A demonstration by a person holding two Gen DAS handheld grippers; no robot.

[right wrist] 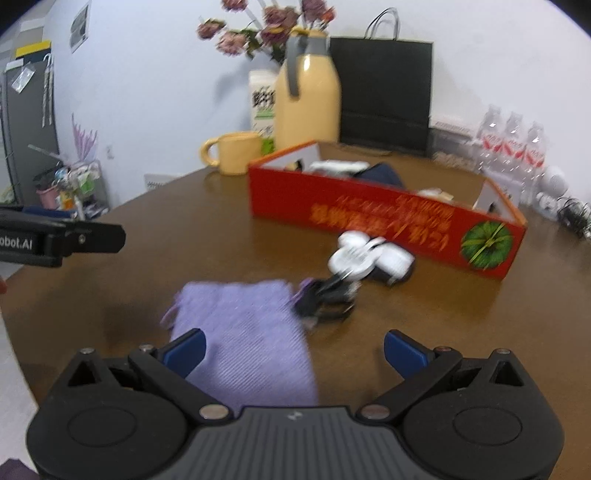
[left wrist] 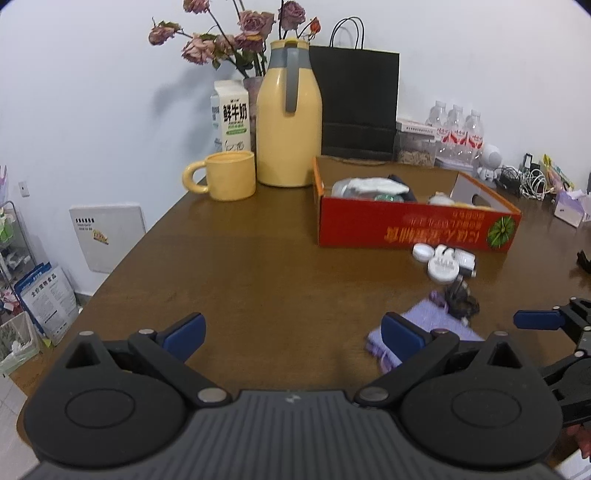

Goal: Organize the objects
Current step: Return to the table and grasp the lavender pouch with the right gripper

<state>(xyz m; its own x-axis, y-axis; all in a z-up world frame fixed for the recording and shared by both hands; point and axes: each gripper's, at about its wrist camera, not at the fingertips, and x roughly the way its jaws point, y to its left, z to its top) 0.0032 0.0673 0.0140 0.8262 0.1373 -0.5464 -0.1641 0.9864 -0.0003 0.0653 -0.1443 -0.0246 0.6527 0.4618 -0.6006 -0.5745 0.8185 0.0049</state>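
Tongs [left wrist: 291,338] [right wrist: 293,350] both agape, empty; purple pouch [right wrist: 245,332] whole only in right view.

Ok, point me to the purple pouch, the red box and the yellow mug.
purple pouch [right wrist: 247,332]: right wrist view, middle of the fabric.
red box [left wrist: 369,225]: left wrist view, near side wall.
yellow mug [left wrist: 231,177]: left wrist view, front of the body.

It looks like a home room: beyond the open jaws, a brown wooden table [left wrist: 240,266] carries a yellow jug [left wrist: 288,122], a matching mug [left wrist: 229,175], a milk carton [left wrist: 231,114] and dried roses [left wrist: 236,33]
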